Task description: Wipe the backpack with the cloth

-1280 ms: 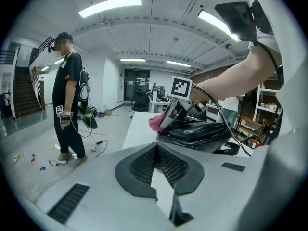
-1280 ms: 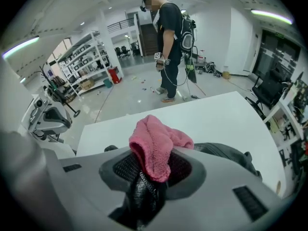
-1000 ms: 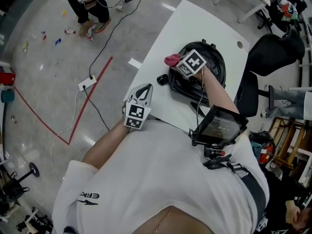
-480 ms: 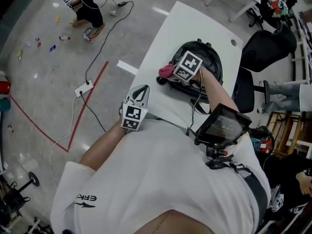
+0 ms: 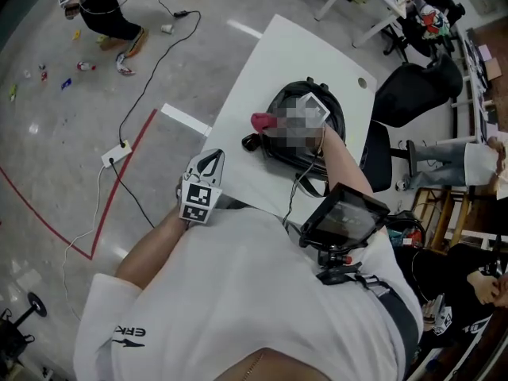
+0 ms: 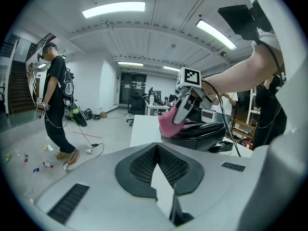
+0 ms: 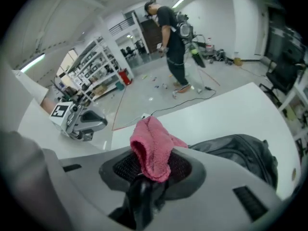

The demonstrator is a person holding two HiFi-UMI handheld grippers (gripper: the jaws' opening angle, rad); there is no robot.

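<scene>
Wiping step, most likely. Gripping pink cloth [image 7: 151, 150] tight in right tool [image 7: 144, 177], at backpack's [image 7: 240, 150] edge on the table [image 5: 286, 46]. Holding nothing in closed left tool [image 5: 209, 159], off by the table's side. Next: rub cloth across backpack, pressing softly.

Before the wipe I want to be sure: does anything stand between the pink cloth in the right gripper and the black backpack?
Nothing visible does. The pink terry cloth, clamped in the right gripper, lies directly at the black fabric backpack.
</scene>
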